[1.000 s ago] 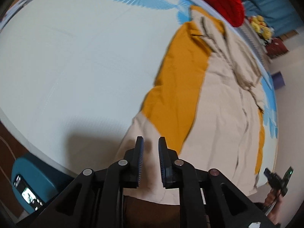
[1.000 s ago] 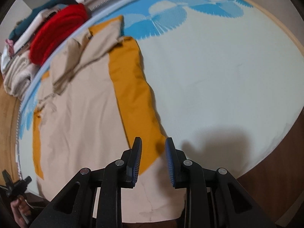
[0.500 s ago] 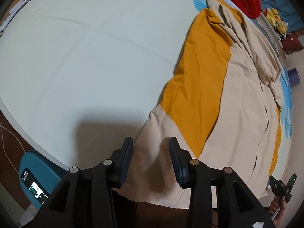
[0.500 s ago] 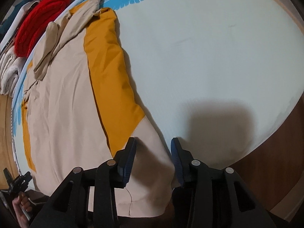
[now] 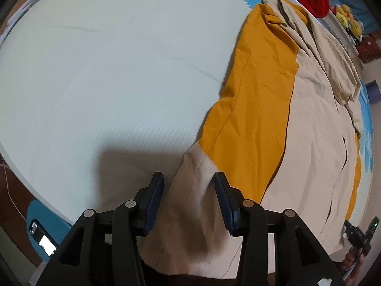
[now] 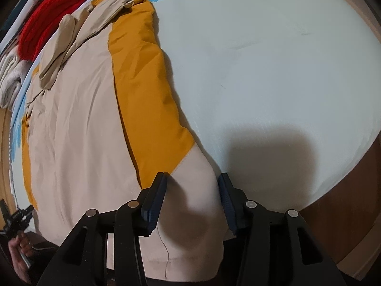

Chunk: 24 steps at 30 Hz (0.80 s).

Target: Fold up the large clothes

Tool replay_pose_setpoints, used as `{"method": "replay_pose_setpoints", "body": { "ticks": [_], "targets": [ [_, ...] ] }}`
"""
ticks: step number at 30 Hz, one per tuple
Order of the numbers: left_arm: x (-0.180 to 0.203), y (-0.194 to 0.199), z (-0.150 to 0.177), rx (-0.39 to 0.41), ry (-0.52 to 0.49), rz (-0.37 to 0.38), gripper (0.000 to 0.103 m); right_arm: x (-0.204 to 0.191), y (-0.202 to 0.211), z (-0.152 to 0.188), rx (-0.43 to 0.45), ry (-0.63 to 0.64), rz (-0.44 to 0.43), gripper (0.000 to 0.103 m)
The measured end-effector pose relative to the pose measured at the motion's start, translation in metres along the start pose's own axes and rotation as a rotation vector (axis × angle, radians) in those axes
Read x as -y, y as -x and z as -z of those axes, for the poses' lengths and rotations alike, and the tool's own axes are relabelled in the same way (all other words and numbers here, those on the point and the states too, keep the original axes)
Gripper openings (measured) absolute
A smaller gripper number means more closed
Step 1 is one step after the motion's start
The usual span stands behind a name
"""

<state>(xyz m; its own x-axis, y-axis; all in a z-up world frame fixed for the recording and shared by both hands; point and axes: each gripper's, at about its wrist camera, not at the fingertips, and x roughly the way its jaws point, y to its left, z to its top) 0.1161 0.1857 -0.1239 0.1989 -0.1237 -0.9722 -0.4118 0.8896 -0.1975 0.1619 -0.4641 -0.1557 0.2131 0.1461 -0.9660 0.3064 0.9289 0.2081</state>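
A large beige garment (image 5: 316, 143) with mustard-orange side panels (image 5: 252, 104) lies spread flat on a pale bed (image 5: 107, 71). My left gripper (image 5: 189, 178) points steeply down over the garment's near left corner. Its jaws are opening, with the beige cloth below and between them and the pads clear of it. My right gripper (image 6: 192, 178) hangs the same way over the near right corner (image 6: 190, 202), its jaws also opening and not pressing the cloth. The sleeves (image 6: 54, 47) lie folded across the top of the garment.
A red knitted item (image 6: 47, 19) and pale folded cloths (image 6: 9, 78) lie past the garment's far end, with yellow plush toys (image 5: 347, 16) nearby. A teal device with a lit screen (image 5: 40, 233) sits below the bed edge. Brown wood (image 6: 345, 214) borders the bed.
Both grippers have sunk toward the garment's near hem and tilted further down. Their jaws have spread from nearly shut to well apart.
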Motion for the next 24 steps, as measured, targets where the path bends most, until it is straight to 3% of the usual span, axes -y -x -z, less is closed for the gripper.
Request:
{"method": "replay_pose_setpoints", "body": {
  "ticks": [7, 8, 11, 13, 16, 20, 22, 24],
  "targets": [
    [0.019, -0.005, -0.004, 0.052, -0.113, -0.041, 0.042, -0.011, -0.003, -0.004, 0.034, 0.031, 0.009, 0.047],
    [0.023, -0.006, -0.003, 0.058, -0.138, -0.051, 0.042, -0.012, -0.003, -0.005, 0.040, 0.036, 0.009, 0.044],
    [0.032, -0.007, 0.000, 0.050, -0.200, -0.074, 0.034, -0.017, -0.002, -0.005, 0.052, 0.047, -0.011, 0.017],
    [0.035, -0.005, 0.002, 0.033, -0.217, -0.042, 0.028, -0.020, 0.001, -0.006, 0.066, 0.056, -0.034, 0.012],
    [0.035, -0.006, 0.002, 0.023, -0.214, -0.023, 0.028, -0.027, 0.002, -0.006, 0.074, 0.088, -0.023, 0.013],
    [0.035, -0.007, 0.001, 0.024, -0.216, -0.034, 0.028, -0.020, -0.008, -0.009, 0.042, 0.055, 0.008, 0.021],
    [0.033, -0.005, 0.001, 0.031, -0.225, -0.025, 0.011, -0.022, -0.008, -0.011, 0.043, 0.069, 0.019, 0.021],
    [0.034, 0.001, 0.001, 0.040, -0.225, -0.009, 0.006, -0.024, -0.005, -0.011, 0.050, 0.083, 0.020, 0.011]
  ]
}}
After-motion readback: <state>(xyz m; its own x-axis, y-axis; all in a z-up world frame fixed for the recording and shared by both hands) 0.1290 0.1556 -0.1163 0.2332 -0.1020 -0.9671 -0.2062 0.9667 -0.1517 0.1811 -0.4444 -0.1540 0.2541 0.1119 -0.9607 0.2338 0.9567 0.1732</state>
